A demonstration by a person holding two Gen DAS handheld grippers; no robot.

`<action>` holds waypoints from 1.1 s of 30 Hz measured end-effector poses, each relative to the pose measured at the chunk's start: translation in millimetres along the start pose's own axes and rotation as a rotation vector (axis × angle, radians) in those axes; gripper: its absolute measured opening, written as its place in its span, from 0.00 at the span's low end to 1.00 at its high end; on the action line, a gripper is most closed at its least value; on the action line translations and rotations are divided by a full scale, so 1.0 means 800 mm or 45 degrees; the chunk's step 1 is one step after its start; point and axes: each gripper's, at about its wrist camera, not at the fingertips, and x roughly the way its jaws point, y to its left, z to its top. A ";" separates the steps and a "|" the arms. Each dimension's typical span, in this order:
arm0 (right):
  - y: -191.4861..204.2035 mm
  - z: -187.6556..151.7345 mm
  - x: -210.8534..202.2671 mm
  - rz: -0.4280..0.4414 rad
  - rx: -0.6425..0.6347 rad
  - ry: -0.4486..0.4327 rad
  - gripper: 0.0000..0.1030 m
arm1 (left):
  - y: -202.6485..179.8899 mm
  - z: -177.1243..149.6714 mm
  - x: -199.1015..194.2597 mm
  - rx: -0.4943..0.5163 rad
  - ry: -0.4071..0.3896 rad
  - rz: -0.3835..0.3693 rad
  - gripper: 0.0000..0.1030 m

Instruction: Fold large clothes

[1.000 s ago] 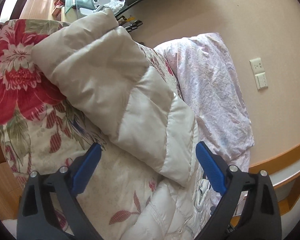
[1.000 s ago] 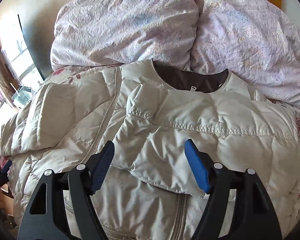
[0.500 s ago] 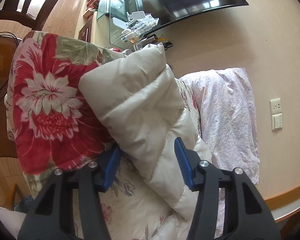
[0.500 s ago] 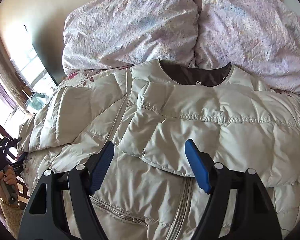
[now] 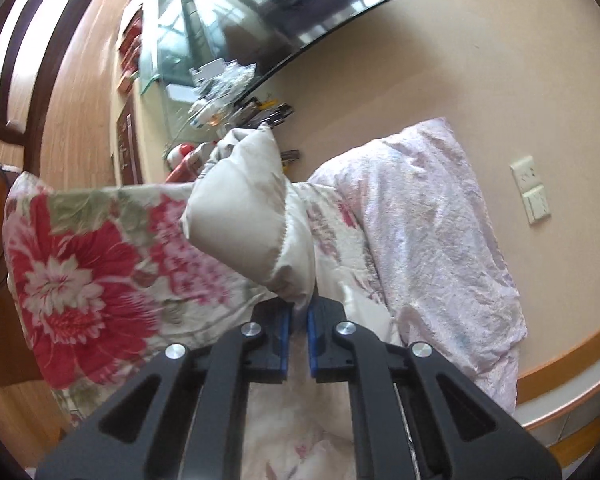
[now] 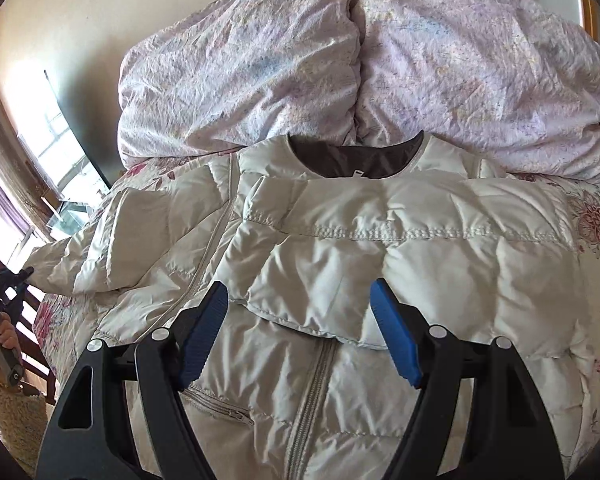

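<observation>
A cream puffer jacket lies face up on the bed, zipper toward me, its dark collar lining at the far end. One sleeve is folded across the chest. My right gripper hovers open just above that folded sleeve, nothing between its blue pads. The other sleeve is raised off the bedspread, and my left gripper is shut on its cuff end. In the right wrist view the left gripper shows at the far left edge, held by a hand.
A floral bedspread covers the bed. A crumpled lilac duvet is heaped beyond the collar against the wall. A dark TV and a cluttered glass stand stand past the bed's side. Wall sockets are on the wall.
My left gripper's jaws closed onto the sleeve and lifted it off the bedspread. My right gripper stayed open and shifted slightly over the jacket.
</observation>
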 end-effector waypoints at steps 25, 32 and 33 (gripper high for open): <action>-0.155 -0.037 -0.058 -0.164 0.304 -0.103 0.76 | -0.359 -0.386 0.068 1.063 0.647 -0.559 0.07; -0.149 -0.033 -0.057 -0.171 0.276 -0.113 0.76 | -0.330 -0.462 0.111 1.202 0.903 -0.430 0.47; -0.143 -0.030 -0.058 -0.171 0.259 -0.122 0.76 | -0.327 -0.463 0.106 1.208 0.915 -0.446 0.60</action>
